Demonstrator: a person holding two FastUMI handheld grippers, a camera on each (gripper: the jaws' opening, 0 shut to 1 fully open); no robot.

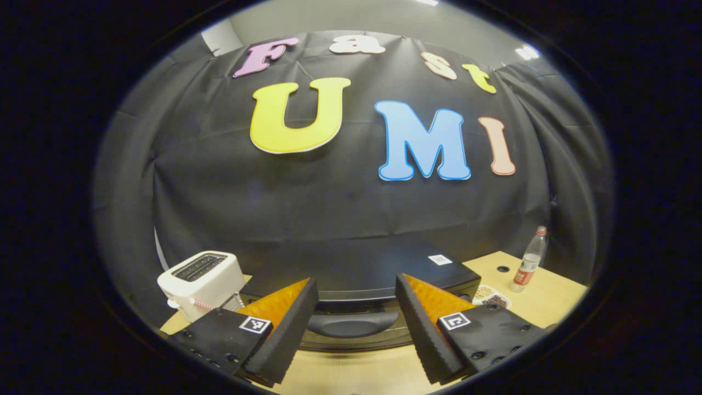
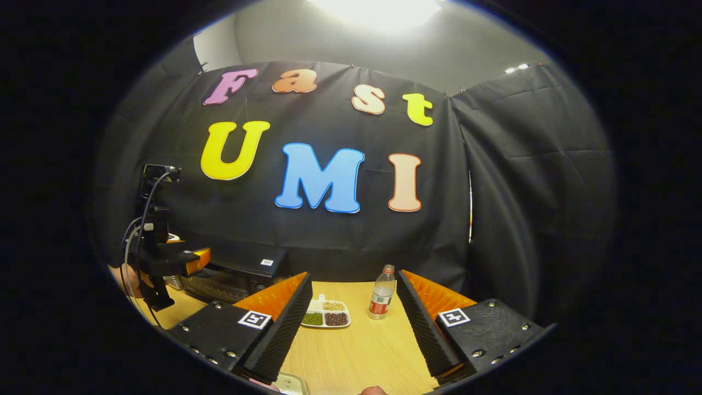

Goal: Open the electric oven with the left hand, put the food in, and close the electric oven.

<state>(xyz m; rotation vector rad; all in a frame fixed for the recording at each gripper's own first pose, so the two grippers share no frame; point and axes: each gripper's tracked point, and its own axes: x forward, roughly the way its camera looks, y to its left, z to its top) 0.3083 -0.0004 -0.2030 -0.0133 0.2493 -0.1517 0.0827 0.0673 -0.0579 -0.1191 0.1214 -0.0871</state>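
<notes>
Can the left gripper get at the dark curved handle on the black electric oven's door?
Probably yes: the left gripper is open, the oven's handle lies between its fingers, nothing in between.

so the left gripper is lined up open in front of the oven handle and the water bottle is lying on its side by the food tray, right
Not quite: the water bottle stands upright beside the food tray, as the right gripper view shows. The rest holds: the left gripper is open in front of the oven handle.
</notes>
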